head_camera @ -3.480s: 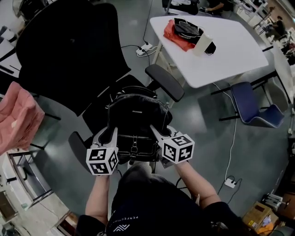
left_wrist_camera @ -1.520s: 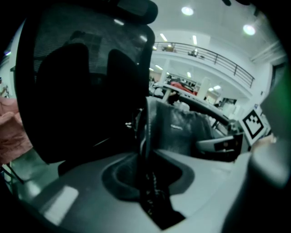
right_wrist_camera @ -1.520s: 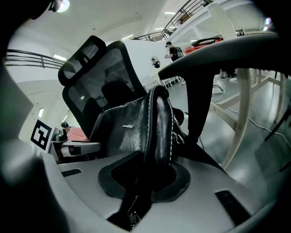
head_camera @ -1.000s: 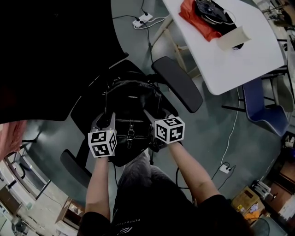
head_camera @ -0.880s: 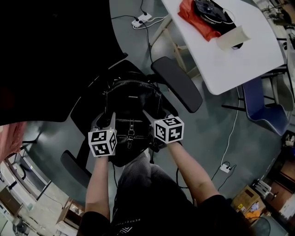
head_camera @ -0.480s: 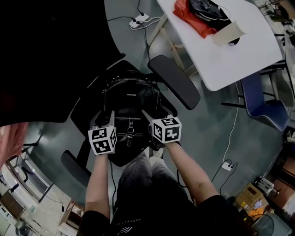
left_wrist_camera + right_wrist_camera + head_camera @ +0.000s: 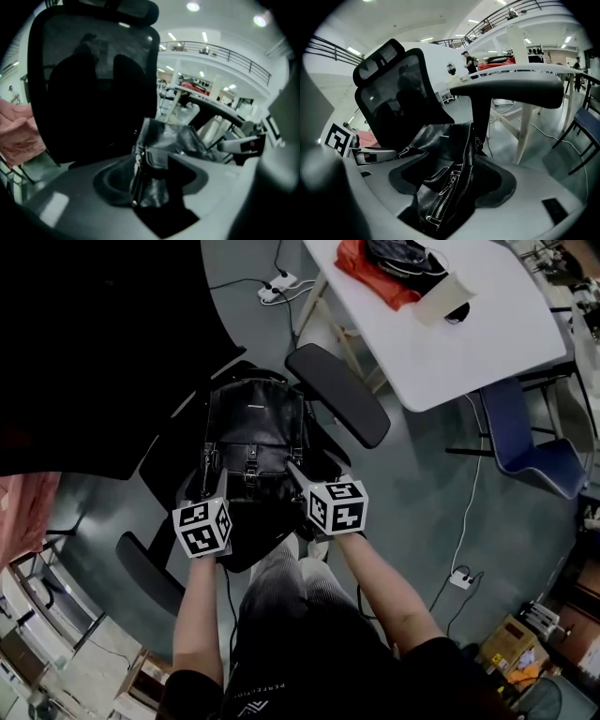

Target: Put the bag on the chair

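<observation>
The black leather bag (image 7: 251, 442) rests on the seat of the black office chair (image 7: 103, 343), its top toward the backrest. My left gripper (image 7: 208, 488) is at the bag's lower left side and my right gripper (image 7: 302, 479) at its lower right side. In the left gripper view the bag's zipped edge (image 7: 161, 154) lies between the jaws of the left gripper (image 7: 154, 180), with gaps on both sides. In the right gripper view the bag's side (image 7: 445, 168) lies loose between the jaws of the right gripper (image 7: 452, 190). Both pairs of jaws are opening.
The chair's right armrest (image 7: 337, 407) juts out beside my right gripper. A white table (image 7: 487, 343) with a red cloth (image 7: 375, 273) stands at the far right, with a blue chair (image 7: 525, 451) beside it. Power strips and cables (image 7: 459, 579) lie on the floor. Pink cloth (image 7: 23, 512) hangs at the left.
Both grippers' jaws have spread apart and let go of the bag's sides. The grippers have slid back toward the bag's lower end, and more of its front shows.
</observation>
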`<action>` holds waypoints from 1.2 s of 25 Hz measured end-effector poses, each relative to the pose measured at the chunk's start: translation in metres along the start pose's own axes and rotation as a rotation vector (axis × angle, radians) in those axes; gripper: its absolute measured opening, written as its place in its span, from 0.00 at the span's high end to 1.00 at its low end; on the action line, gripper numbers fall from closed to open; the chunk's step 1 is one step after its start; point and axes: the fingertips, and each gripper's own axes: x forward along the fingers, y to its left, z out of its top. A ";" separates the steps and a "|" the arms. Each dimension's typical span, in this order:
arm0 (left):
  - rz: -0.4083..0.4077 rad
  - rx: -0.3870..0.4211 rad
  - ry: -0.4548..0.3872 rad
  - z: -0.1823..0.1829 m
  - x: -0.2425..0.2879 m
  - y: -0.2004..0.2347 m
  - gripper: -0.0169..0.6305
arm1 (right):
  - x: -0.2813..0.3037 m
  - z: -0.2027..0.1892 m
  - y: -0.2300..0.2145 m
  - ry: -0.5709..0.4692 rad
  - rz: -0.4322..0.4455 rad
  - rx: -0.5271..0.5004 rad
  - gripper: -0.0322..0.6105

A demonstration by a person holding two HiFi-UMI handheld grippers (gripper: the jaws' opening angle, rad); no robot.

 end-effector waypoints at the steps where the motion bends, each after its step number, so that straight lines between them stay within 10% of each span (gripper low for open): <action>1: -0.006 -0.009 -0.004 -0.001 -0.004 -0.004 0.63 | -0.004 0.001 0.001 -0.006 0.005 -0.003 0.49; 30: -0.148 0.005 -0.108 0.019 -0.121 -0.122 0.96 | -0.122 0.003 0.010 -0.087 0.057 -0.046 0.95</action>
